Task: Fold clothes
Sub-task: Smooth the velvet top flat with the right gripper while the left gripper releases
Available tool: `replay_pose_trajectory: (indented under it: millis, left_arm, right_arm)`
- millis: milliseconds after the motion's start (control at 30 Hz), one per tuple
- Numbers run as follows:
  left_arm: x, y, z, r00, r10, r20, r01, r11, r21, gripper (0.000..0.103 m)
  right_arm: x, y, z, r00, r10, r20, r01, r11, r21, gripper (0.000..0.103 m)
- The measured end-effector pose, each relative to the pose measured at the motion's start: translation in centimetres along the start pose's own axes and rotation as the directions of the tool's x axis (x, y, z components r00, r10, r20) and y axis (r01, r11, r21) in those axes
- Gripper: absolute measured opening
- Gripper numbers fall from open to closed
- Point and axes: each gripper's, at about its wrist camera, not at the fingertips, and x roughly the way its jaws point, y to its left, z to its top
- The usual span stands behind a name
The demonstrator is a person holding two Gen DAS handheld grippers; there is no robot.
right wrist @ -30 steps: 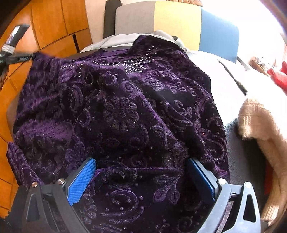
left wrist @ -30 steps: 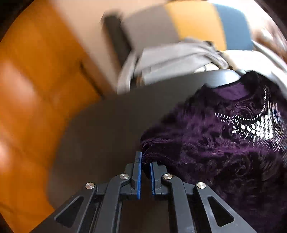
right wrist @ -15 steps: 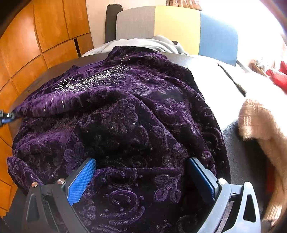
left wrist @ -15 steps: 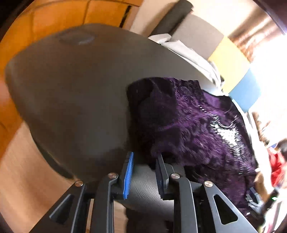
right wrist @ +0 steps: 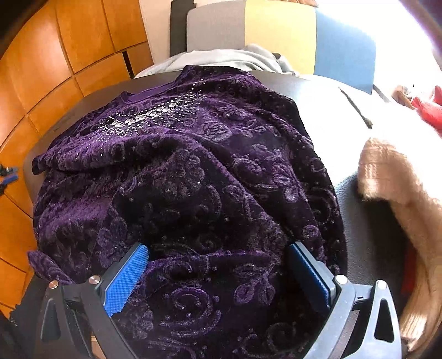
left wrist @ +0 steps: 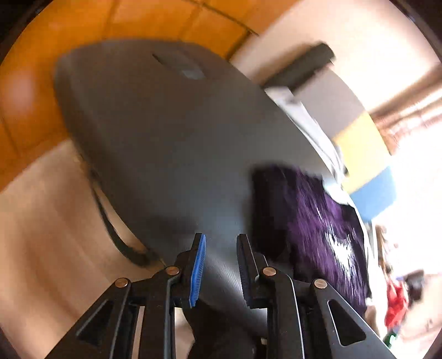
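— Looking for writing first: is any brand or label being shown?

— None is being made out. Only a rhinestone pattern (right wrist: pixel 154 116) is being shown on the chest of the purple velvet top (right wrist: pixel 193 193); no letters are being read from it, and the left wrist view is being blurred.

— And going from the left?

— Orange wooden panels (right wrist: pixel 55 55) are being seen at the far left, behind the dark table (left wrist: pixel 165 138). The left gripper (left wrist: pixel 219 265) is being held over bare tabletop near the table's edge, its jaws standing narrowly apart with nothing between them. The top is being seen just to its right, untouched by it.

— Where is the garment being kept?

— It is being spread, rumpled, across the table, with its neckline lying toward the far side. The right gripper (right wrist: pixel 218 273) is being held at its near hem, jaws wide, with a fold of fabric bunched between the blue pads (right wrist: pixel 125 279); whether the pads are pressing it is not being shown.

— What is being seen around it?

— A grey garment (right wrist: pixel 226 58) is being seen behind it, before a grey, yellow and blue chair back (right wrist: pixel 279 24). To the right, a cream knit (right wrist: pixel 400 193) is being laid on the table, apart from the top.
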Motion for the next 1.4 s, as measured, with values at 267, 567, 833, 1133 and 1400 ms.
replay_pose_trajectory:
  millis: [267,567,833,1133,1400]
  left_arm:
    - [4.0,-6.6,-3.4,0.988,0.141,0.058,-0.152,0.924,0.351,0.028]
    - [8.0,-10.6,0.4,0.989,0.134,0.061,-0.147,0.875,0.461,0.027]
    - [7.8,-20.3,8.3,0.979,-0.086,0.186,-0.015,0.874,0.486,0.018]
    - [11.0,-20.1,7.3,0.998,-0.04,0.051,0.01,0.874,0.486,0.032]
    - [5.6,-6.3,0.6,0.999,0.048,0.018,-0.051,0.948,0.315,0.032]
  right_arm:
    - [-5.6,6.2,3.0,0.989,0.046,0.137,-0.023,0.986,-0.168,0.087]
    - [1.0,18.4,6.5,0.987,0.157,0.016,-0.134,0.884,-0.448,0.087]
    - [7.2,12.7,9.6,0.999,0.019,0.032,-0.01,0.963,-0.268,0.087]
    - [6.7,1.2,10.9,0.981,0.101,0.165,-0.122,0.985,0.121,0.088]
    - [6.6,1.3,11.4,0.99,0.021,0.142,-0.041,0.99,0.137,0.088]
